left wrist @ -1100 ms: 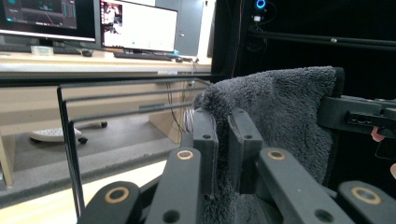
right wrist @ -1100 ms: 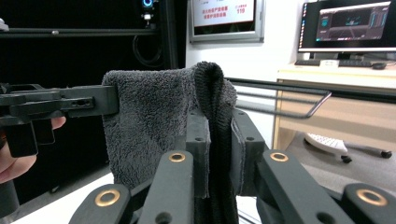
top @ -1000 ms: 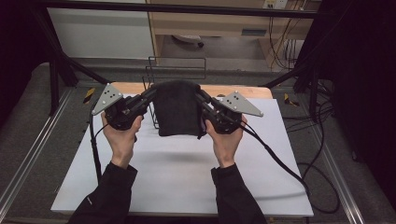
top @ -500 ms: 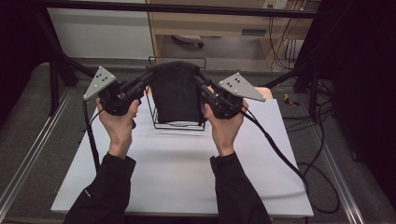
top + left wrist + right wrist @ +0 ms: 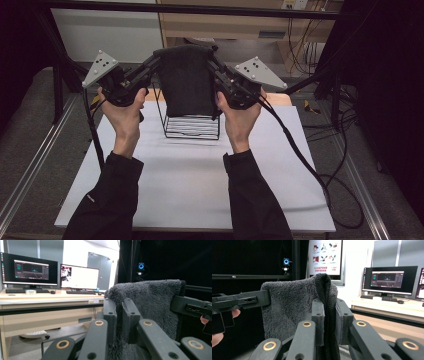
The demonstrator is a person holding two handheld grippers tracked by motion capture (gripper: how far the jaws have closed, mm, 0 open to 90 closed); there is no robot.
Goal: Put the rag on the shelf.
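Note:
A dark grey fluffy towel (image 5: 187, 80) hangs folded in the air above a black wire rack (image 5: 192, 127) on the white table. My left gripper (image 5: 156, 62) is shut on the towel's upper left corner, and my right gripper (image 5: 214, 59) is shut on its upper right corner. In the left gripper view the towel (image 5: 152, 305) is pinched between the jaws of my left gripper (image 5: 119, 315). In the right gripper view a folded edge of the towel (image 5: 325, 302) is clamped by my right gripper (image 5: 329, 315), with the other gripper's jaw at the left.
The white table top (image 5: 190, 185) lies below, with metal rails along both sides. Cables (image 5: 300, 150) trail off to the right. A desk with monitors (image 5: 30, 268) stands beyond the table. A black frame bar (image 5: 200, 7) crosses the top.
Both grippers have risen and come toward the camera, lifting the towel clear above the wire rack. The rack now shows below the towel's hanging edge.

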